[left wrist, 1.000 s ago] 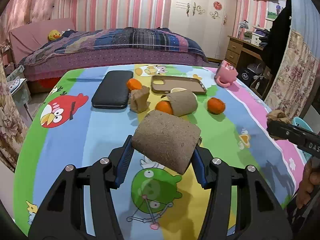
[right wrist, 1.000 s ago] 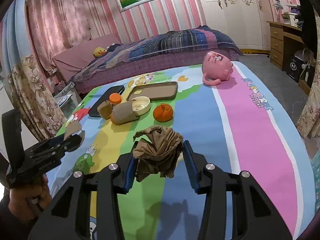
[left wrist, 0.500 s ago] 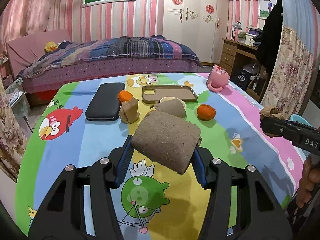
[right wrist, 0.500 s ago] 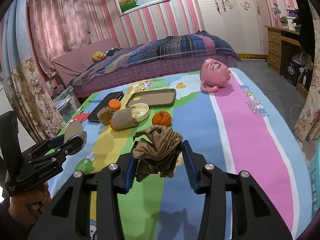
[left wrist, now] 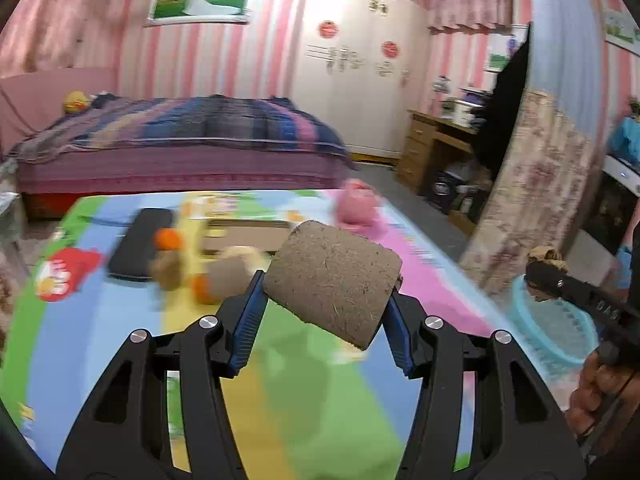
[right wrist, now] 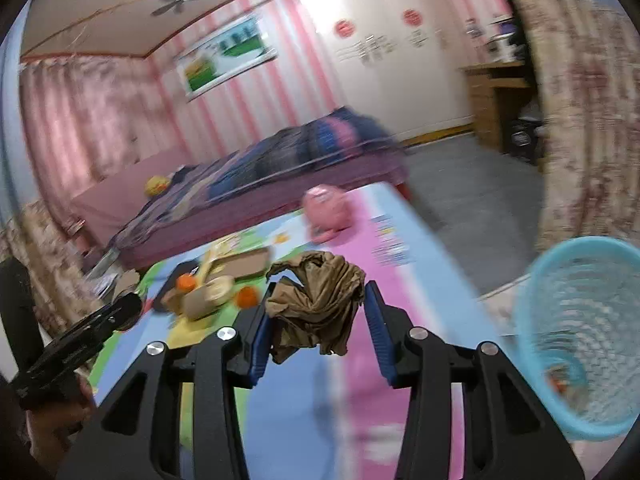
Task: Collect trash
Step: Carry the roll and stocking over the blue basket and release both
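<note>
My left gripper (left wrist: 325,285) is shut on a short brown fibrous cardboard roll (left wrist: 332,276), held above the cartoon tablecloth (left wrist: 300,384). My right gripper (right wrist: 320,294) is shut on a crumpled wad of brown paper (right wrist: 316,300), also lifted off the table. A light blue mesh basket (right wrist: 580,320) stands past the table's right edge, close to the right gripper. In the left wrist view the basket (left wrist: 556,332) lies just beyond the right gripper's tip (left wrist: 546,270). More brown paper scraps (left wrist: 168,270) lie mid-table, blurred.
On the table sit orange fruits (left wrist: 168,238), a black case (left wrist: 138,244), a tan phone case (left wrist: 244,236) and a pink mug (left wrist: 356,204). A bed (left wrist: 180,148) stands behind, a flowered curtain (left wrist: 532,200) to the right. A hand (left wrist: 600,392) holds the right gripper.
Both grippers rose and swung right with their loads still held. The blue basket has come into the right wrist view, and the table items have slid left.
</note>
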The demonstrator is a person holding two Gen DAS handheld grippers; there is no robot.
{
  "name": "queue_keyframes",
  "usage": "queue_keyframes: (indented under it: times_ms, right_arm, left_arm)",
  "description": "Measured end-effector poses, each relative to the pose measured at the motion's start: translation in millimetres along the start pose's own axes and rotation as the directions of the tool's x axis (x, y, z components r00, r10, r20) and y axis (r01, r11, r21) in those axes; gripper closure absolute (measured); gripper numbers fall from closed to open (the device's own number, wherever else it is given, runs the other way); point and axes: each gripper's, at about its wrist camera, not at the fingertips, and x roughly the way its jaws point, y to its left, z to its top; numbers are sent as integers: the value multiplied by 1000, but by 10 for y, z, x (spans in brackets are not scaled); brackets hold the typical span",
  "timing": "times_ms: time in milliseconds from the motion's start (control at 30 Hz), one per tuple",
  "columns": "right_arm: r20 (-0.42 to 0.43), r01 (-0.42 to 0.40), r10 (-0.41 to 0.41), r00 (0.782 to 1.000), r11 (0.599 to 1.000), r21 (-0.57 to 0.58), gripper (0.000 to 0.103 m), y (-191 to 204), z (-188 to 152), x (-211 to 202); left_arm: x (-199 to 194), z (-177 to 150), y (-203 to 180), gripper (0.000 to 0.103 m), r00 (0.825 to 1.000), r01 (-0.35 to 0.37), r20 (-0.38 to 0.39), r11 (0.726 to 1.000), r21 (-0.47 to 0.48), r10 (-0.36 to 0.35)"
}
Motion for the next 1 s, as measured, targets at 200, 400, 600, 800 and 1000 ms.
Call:
queue_keyframes:
  times_ms: [200, 400, 600, 800, 1000]
  right_arm:
    - [64, 330, -328, 943, 943, -36, 60, -804, -51, -490]
    - [39, 437, -438, 898, 899, 37, 59, -1465, -108, -811]
    - [55, 450, -454, 889, 890, 73, 58, -1717, -61, -932]
    - [107, 484, -497, 861, 866, 130, 25, -1828, -103, -1045]
    - [113, 503, -525, 844, 846, 174, 25, -2008, -93, -1156]
  left_arm:
    - [221, -80, -1018, 50, 984, 173, -59, 984, 44, -171]
    - [446, -164, -1898, 50, 953, 291, -118, 950, 114, -278]
    - [645, -244, -2350, 50, 938, 328, -172, 930, 166, -300]
    - [882, -272, -2588, 49, 924, 353, -225, 915, 195, -308]
    - [1045, -388, -2842, 49, 883, 431, -292, 879, 202, -366]
